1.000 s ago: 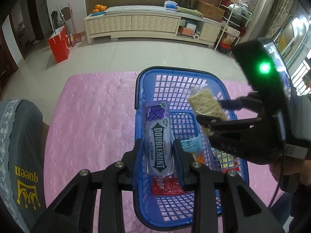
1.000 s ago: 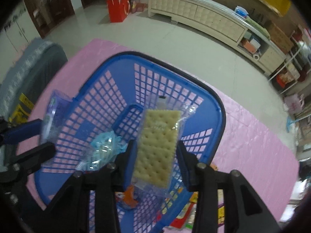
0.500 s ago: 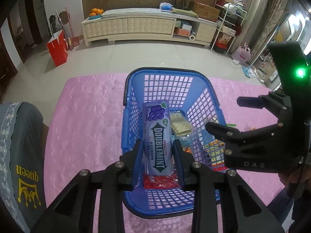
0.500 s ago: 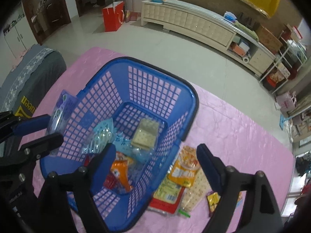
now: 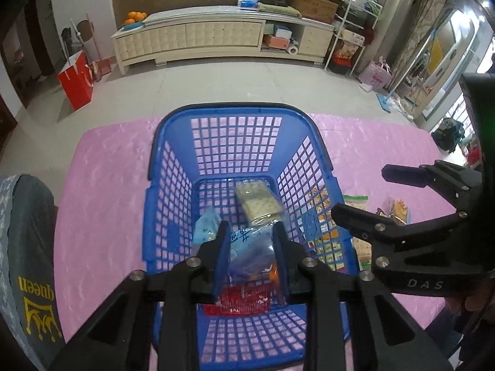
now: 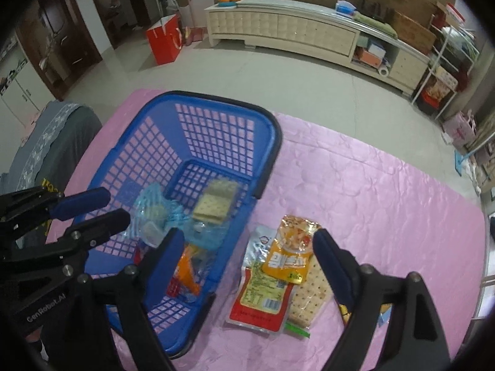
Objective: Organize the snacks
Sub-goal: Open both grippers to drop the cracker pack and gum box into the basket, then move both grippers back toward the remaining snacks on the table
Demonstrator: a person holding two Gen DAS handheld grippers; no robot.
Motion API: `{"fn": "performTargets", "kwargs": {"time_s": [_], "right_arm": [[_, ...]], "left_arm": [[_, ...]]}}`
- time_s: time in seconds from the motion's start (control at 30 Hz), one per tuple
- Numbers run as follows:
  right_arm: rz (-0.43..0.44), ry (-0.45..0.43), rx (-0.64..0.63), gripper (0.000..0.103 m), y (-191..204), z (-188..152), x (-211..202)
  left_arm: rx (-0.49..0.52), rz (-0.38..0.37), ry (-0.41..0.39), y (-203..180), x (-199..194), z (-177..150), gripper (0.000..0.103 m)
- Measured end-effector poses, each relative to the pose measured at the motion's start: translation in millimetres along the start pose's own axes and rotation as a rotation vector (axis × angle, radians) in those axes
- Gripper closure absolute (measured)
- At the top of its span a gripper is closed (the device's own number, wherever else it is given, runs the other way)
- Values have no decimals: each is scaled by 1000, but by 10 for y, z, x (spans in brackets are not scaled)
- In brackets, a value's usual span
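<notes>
Over the basket, left gripper closing its narrow jaws on nothing that can be made out, with crackers and soft blue wrappers lying loose on the mesh floor below. Just right of the basket on the pink cloth, three flat packs overlapping: orange pouch on top, red pouch beneath, cracker sleeve rightmost; probably all light and slick, the crackers brittle, so best pinched gently across the short width, top pouch first. Above that pile, right gripper spread wide and empty.
</notes>
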State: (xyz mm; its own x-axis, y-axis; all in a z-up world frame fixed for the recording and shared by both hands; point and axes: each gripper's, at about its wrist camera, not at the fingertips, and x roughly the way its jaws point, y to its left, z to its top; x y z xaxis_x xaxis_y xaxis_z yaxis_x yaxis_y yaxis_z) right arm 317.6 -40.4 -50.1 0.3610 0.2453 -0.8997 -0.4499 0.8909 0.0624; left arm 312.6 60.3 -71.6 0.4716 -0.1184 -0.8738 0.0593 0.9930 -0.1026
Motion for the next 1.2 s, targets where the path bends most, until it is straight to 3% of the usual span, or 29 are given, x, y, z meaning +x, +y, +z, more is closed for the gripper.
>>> {"fn": "performTargets", "kwargs": {"time_s": [0.3,0.43,0.57,0.73,1.2], "right_arm": [[18,2,23,15,-148,0,60],[19,3,27,15,-157,-29,30],[19,-2,30,15,-150,-100,-71],[6,-16,35,15,-153,-203,-297],[-19,-53,90,15,-470,-715,-845]], "left_arm": [[-24,17,40,68,203,107,81],[-43,19,50,63,192,78,66],[-34,25,50,4,93,5,63],[-29,14,25,-99,-104,-82,49],[73,-10,-27,-737,-565,-332,49]]}}
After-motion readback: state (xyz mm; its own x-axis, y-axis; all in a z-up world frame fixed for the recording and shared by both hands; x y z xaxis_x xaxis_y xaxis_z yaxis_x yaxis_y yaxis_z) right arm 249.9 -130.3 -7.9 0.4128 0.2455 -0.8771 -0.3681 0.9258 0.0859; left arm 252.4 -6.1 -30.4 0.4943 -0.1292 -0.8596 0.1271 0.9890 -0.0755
